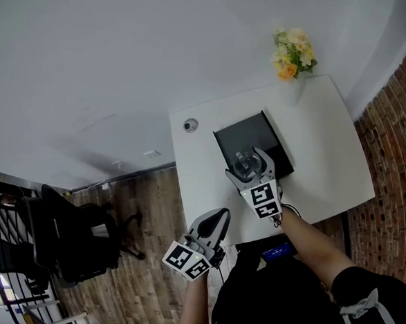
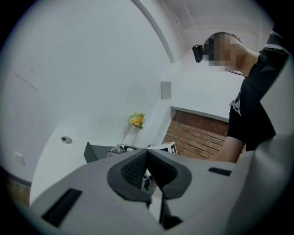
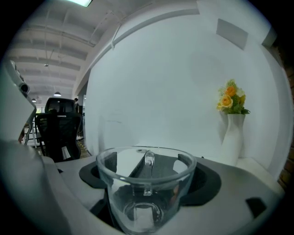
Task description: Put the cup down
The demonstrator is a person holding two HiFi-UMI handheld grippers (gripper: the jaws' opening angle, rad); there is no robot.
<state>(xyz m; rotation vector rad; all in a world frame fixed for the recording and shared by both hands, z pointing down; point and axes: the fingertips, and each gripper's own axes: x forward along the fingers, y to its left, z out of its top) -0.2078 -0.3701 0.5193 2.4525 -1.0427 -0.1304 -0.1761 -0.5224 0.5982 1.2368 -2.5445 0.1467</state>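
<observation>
Around the scene we see a plain white wall (image 1: pixel 113 60), a red brick wall (image 1: pixel 398 172), brown wooden plank floor (image 1: pixel 144 210) and a black office chair (image 1: pixel 76 236) well apart from the work. White rectangular table (image 1: pixel 328 163) is mostly bare: smooth, hard, flat top, with plenty of free room. On it sit a black flat rectangular box (image 1: pixel 249 134), a white vase of yellow flowers (image 3: pixel 232 133) at the far corner, and a small round grey fitting (image 1: pixel 191 125) near the left edge.

Right gripper (image 1: pixel 252 168) is clamped on the clear glass cup (image 3: pixel 144 183), dark pads pressing its wall on both sides, rim up, cup looks empty. In the head view the cup sits over the near edge of the black box; we cannot tell if its base touches anything. Left gripper (image 1: pixel 218 222) hangs off the table's near-left side, jaws closed together, nothing between them.

Handling, as we judge it: the cup is light, rigid, slick and breakable. The side grip on the wall is fine, so keep it level. What looks like a handle (image 3: pixel 148 160) is on the far side and is not needed. We suggest setting it down softly, since it is glass on a hard top, and releasing only once the base is flat.
</observation>
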